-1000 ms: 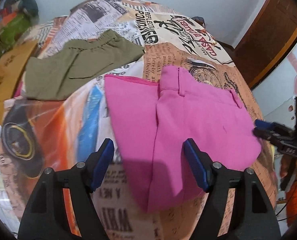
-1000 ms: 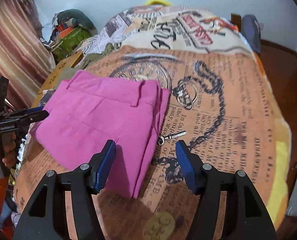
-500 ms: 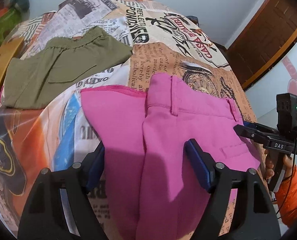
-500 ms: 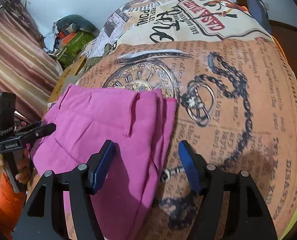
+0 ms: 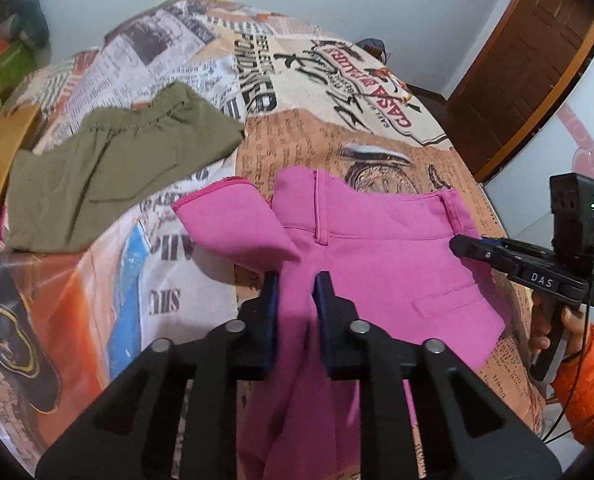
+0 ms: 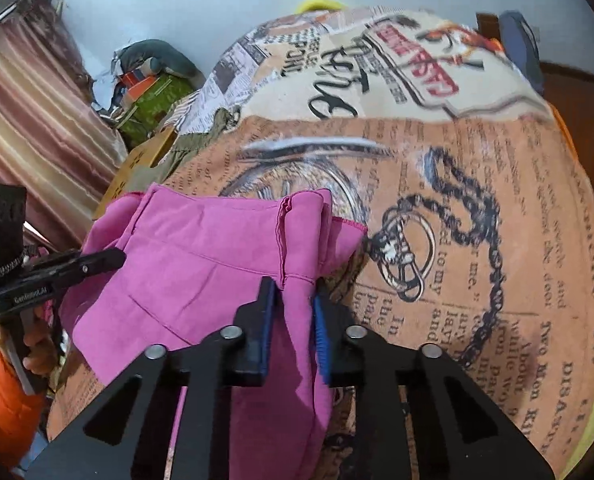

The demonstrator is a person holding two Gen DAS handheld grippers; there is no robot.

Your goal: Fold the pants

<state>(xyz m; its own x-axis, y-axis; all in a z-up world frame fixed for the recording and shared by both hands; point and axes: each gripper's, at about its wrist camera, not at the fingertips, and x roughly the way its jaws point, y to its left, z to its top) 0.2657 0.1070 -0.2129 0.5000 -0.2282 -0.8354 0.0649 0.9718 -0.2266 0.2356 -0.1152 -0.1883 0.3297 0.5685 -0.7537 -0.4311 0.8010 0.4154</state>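
Pink pants (image 5: 381, 248), folded, lie on a bed with a newspaper-print cover (image 5: 329, 80). In the left wrist view my left gripper (image 5: 295, 280) is closing on a bunched fold at the near edge, and its blue pads press the cloth. One corner flap (image 5: 233, 224) lifts to the left. In the right wrist view the pants (image 6: 201, 268) rise at the near right edge, where my right gripper (image 6: 295, 288) is closing with pink fabric pinched between the pads. Each view shows the other gripper at the far side of the pants, the right gripper (image 5: 469, 246) and the left gripper (image 6: 109, 258).
Olive green pants (image 5: 109, 168) lie folded at the back left of the bed. A cardboard box (image 6: 145, 160) and a pile of clutter (image 6: 153, 92) stand by the striped curtain. A wooden door (image 5: 529, 64) is at the right. An orange sleeve (image 5: 585, 380) holds the right gripper.
Both grippers moved in over the near edge of the pink pants and went from wide open to closed on the fabric. The cloth now bunches up and a corner lifts.
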